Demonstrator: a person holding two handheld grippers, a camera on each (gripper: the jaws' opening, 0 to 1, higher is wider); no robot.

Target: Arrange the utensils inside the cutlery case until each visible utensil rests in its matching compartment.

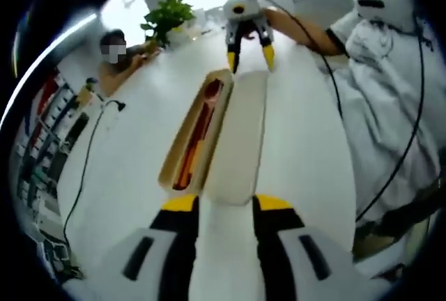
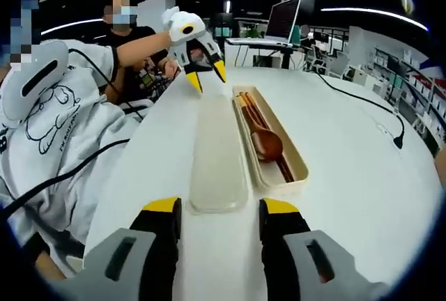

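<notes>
Both grippers spread wide, holding nothing | left gripper point(image 1: 226, 205) and right gripper point(image 2: 220, 207) flank lid point(image 2: 218, 158) ends, seemingly untouched.

Open beige cutlery case point(image 2: 296, 165) holds wooden spoon point(image 2: 265, 141), lid point(image 2: 217, 155) alongside.

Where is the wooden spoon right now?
In the right gripper view the wooden spoon lies inside the open cutlery case on the white table, just right of the translucent lid.
</notes>
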